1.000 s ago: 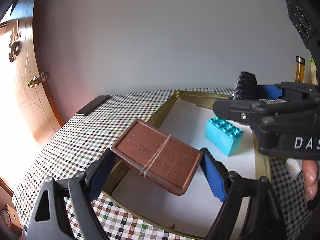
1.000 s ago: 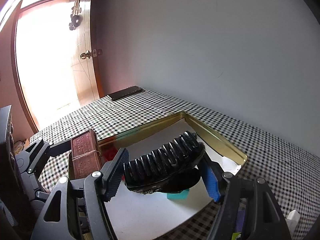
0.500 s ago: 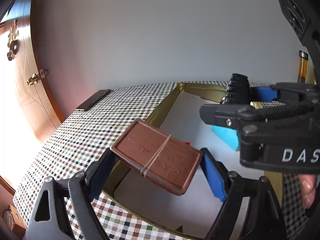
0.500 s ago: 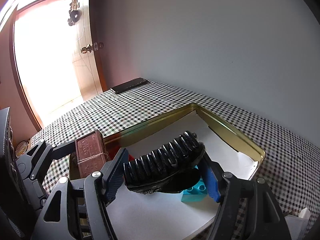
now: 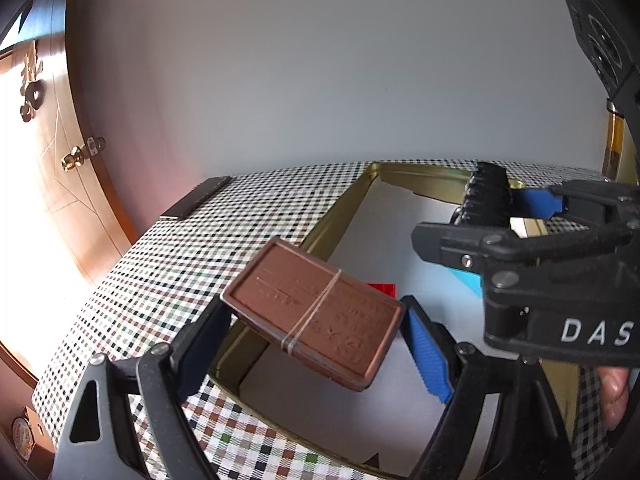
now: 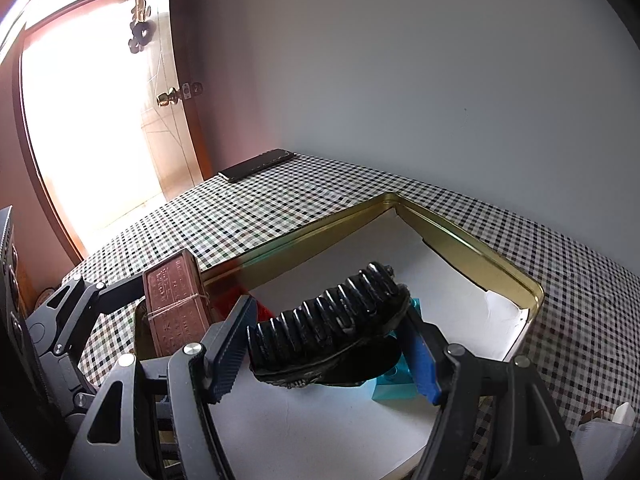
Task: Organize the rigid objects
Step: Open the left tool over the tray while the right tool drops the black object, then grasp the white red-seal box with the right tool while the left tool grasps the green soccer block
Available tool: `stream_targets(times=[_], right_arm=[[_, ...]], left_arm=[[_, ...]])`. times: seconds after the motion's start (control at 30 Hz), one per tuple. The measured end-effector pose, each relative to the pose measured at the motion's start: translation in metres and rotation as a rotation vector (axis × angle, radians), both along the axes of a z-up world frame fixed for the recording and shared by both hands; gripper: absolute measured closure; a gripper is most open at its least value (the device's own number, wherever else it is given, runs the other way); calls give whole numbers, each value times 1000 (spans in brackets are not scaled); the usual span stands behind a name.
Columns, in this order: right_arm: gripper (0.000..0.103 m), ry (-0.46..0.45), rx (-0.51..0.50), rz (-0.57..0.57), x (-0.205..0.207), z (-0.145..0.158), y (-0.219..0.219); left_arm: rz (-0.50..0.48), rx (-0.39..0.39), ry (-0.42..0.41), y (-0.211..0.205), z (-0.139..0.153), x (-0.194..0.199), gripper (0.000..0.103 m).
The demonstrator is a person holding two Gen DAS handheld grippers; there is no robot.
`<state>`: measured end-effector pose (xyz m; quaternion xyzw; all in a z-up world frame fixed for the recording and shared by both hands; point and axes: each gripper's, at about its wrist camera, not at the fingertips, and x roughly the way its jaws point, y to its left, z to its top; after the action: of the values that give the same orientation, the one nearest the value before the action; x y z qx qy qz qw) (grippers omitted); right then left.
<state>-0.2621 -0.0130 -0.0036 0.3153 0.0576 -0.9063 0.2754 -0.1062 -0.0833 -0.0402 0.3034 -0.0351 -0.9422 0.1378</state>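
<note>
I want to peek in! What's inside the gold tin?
The gold tin holds white paper, a turquoise block and something red, mostly covered by the brown box.

"DAS" on right claw (image 5: 486,206) body

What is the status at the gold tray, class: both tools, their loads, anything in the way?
Left tool shut on brown banded rectangular tin. Right tool shut on black ridged plastic clip. Both above gold metal tray; turquoise toy brick beneath the clip.
</note>
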Motion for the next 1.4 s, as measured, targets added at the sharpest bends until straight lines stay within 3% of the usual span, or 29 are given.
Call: stream_targets(times=[0.2,0.37,0.6,1.1,1.4], right_arm=[[31,-17,-16,7,-2,-2,0],[30,-18,-18,6,-1,-4,-1],[27,8,-50,-18,10,3,13],[25,47,-71,-115,54,4,88],[17,17,-60,-285,77,-14,167]], left_arm=[[11,-10,4,-4,1,-1,14],[25,-12,17,-4,2,3,1],[43,23,34,-9,4,9,0],[-14,109,88,23,13,27,0],[-109,120,124,69,23,36,0]])
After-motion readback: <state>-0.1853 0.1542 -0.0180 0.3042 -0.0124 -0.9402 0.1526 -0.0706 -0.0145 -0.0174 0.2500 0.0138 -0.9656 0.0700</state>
